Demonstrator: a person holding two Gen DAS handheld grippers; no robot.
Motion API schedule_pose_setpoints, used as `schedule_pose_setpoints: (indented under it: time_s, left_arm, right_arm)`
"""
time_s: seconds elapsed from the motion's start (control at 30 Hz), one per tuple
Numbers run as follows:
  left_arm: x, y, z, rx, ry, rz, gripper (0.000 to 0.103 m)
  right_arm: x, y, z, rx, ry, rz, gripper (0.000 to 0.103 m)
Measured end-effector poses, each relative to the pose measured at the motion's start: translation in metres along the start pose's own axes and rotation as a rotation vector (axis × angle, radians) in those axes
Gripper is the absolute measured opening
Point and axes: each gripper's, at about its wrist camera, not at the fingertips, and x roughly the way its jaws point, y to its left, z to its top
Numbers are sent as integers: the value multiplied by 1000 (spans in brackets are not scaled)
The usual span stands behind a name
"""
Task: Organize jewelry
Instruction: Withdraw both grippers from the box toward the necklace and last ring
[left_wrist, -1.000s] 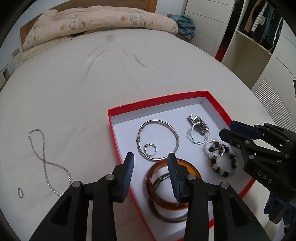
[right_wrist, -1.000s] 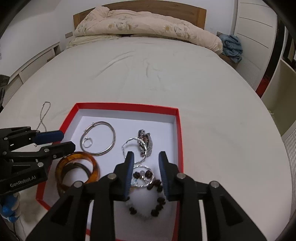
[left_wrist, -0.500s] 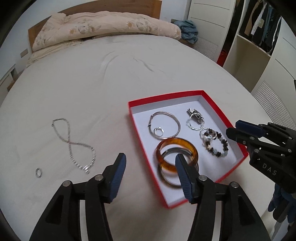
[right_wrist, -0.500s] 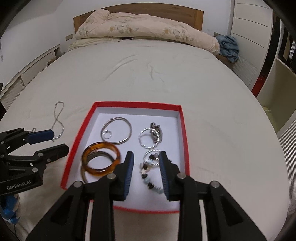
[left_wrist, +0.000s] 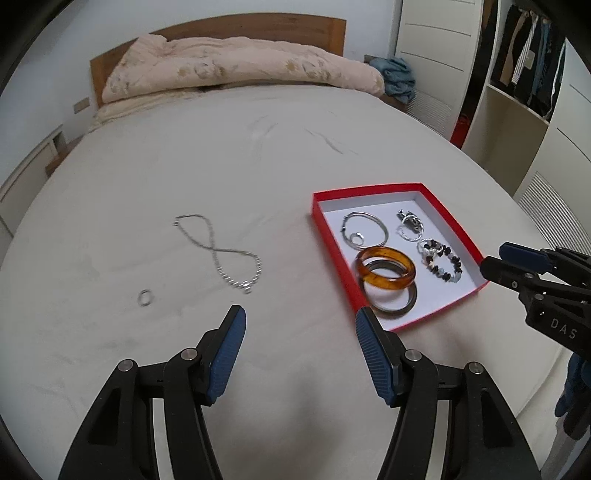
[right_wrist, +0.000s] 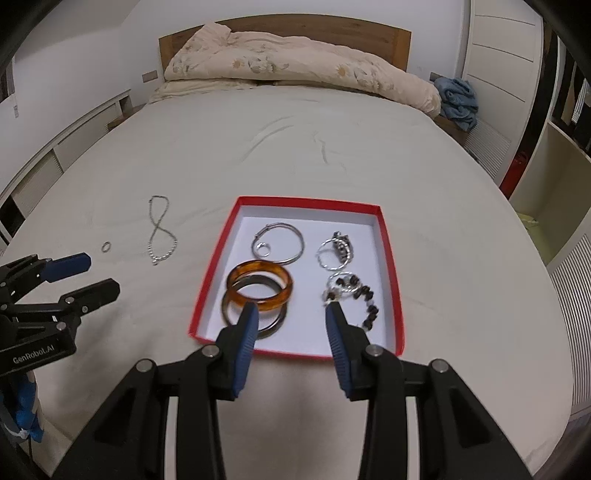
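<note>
Fingers on both grippers are spread apart, nothing between them. Left gripper (left_wrist: 299, 325) hangs over bare sheet, its blue pads (left_wrist: 227, 354) wide, pointing at the gap between the loose pieces and the box. Right gripper (right_wrist: 290, 325) sits at the near edge of the red box (right_wrist: 391, 266), tips overlapping the box's front rim in its own view.

Box contents — 2 rough columns on a white floor:
- thin silver bangle (right_wrist: 280, 243) at the back left, with a small silver ring (right_wrist: 263, 250) lying inside its loop
- amber bangle (right_wrist: 260, 286) in front of it, stacked on and partly covering a dark metal bangle (right_wrist: 255, 314)
- silver hoop with a dark charm (right_wrist: 338, 251) at the back right
- beaded bracelet (right_wrist: 354, 299) in front of that, dark and pale beads, touching another silver ring at its far end

Outside the box, on the bed (left_wrist: 221, 155) to the left:
- silver chain necklace (left_wrist: 221, 251) laid in a figure 8, well apart from the box
- 1 small ring (left_wrist: 144, 297) left of the chain's near end, not touching it

Rolled duvet (left_wrist: 236, 66) lies along the headboard, blue cloth heap (right_wrist: 456, 98) beside the bed — wardrobe on the right.
</note>
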Motion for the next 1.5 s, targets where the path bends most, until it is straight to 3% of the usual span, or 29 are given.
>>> schedule_pose_setpoints:
  time_s: [0.83, 1.37, 1.5]
  left_arm:
    - [-106, 62, -78, -101, -86, 138, 61]
    - [-166, 89, -126, -178, -113, 227, 61]
    - [-184, 102, -137, -219, -131, 258, 67]
  right_arm:
    - [-71, 82, -47, -8, -27, 64, 36]
    - [-141, 126, -67, -67, -124, 113, 36]
    - [-158, 135, -71, -88, -148, 133, 36]
